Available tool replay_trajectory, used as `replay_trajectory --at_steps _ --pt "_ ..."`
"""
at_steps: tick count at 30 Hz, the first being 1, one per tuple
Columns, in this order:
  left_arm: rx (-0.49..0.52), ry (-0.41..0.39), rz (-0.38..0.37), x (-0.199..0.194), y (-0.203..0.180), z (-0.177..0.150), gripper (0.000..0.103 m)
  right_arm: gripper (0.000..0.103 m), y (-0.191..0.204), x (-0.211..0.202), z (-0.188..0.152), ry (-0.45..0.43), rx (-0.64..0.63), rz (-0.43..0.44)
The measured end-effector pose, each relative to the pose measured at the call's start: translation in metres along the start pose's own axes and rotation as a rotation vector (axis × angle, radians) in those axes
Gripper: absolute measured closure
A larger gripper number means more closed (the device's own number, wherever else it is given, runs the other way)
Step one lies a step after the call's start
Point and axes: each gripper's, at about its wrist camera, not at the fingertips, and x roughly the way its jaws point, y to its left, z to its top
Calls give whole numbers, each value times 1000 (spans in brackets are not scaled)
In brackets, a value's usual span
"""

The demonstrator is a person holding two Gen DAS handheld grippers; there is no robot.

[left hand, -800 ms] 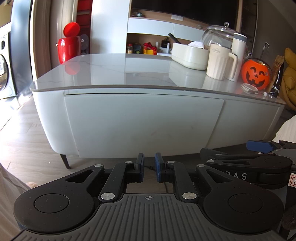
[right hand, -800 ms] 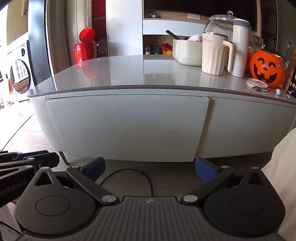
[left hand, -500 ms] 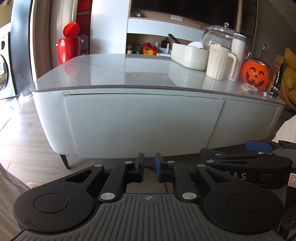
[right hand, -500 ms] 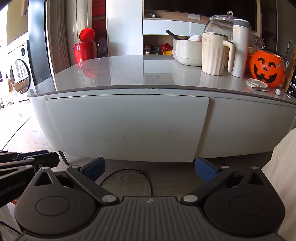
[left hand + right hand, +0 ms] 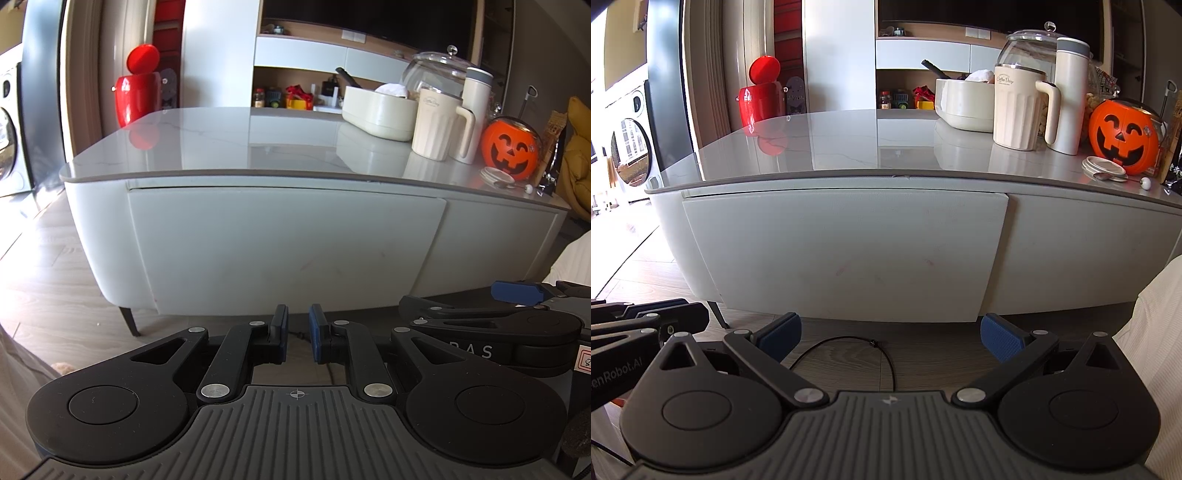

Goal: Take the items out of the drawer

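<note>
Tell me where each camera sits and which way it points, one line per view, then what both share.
Left wrist: sits on the left gripper, low near the floor, facing the closed drawer front of the white table; its fingers are nearly together, and the right gripper shows at the right edge.
Right wrist: sits on the right gripper, facing the same drawer front; its fingers are wide apart, and the left gripper shows at the left edge.
Shared: the table top, cream mug, pumpkin bucket and red bin.
</note>
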Motion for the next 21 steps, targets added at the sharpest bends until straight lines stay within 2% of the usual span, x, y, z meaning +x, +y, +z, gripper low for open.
replay_trajectory --at_steps 10,21 --pt "-7 11 -3 3 -1 2 88 0 -2 3 1 22 6 3" --pt "-47 67 -35 17 10 6 88 0 -2 12 6 91 11 36"
